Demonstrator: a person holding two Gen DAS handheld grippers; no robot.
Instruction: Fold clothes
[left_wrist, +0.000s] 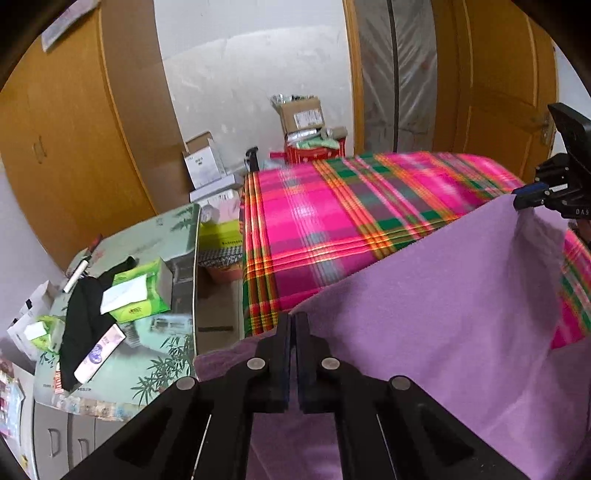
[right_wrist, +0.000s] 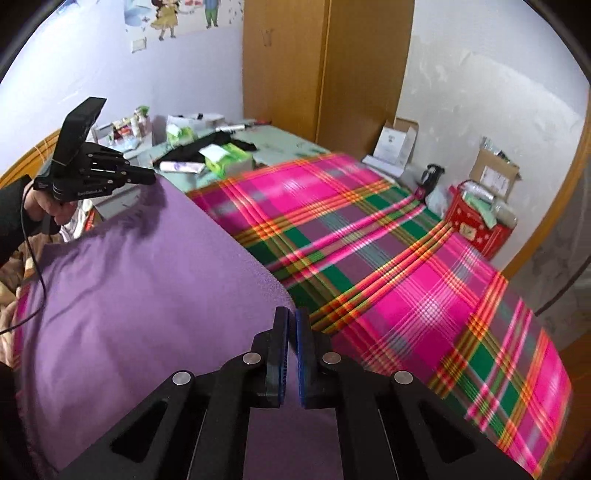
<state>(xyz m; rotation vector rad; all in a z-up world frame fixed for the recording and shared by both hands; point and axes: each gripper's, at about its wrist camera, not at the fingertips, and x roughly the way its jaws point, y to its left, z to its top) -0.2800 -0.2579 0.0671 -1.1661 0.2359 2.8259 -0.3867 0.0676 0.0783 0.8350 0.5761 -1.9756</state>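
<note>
Fingers (left_wrist: 286, 334) of your left gripper are pinched tight on one corner of the purple cloth (left_wrist: 443, 295); your right gripper (right_wrist: 292, 325) clamps the other corner, so the cloth hangs between them above the plaid bed (right_wrist: 406, 258). It looks soft, light and limp, so expect sag; hold it by the corners, edge taut. Only the right view shows your hand (right_wrist: 48, 206) and its cable; only the left shows the table (left_wrist: 177, 229) with tissue packs.
</note>
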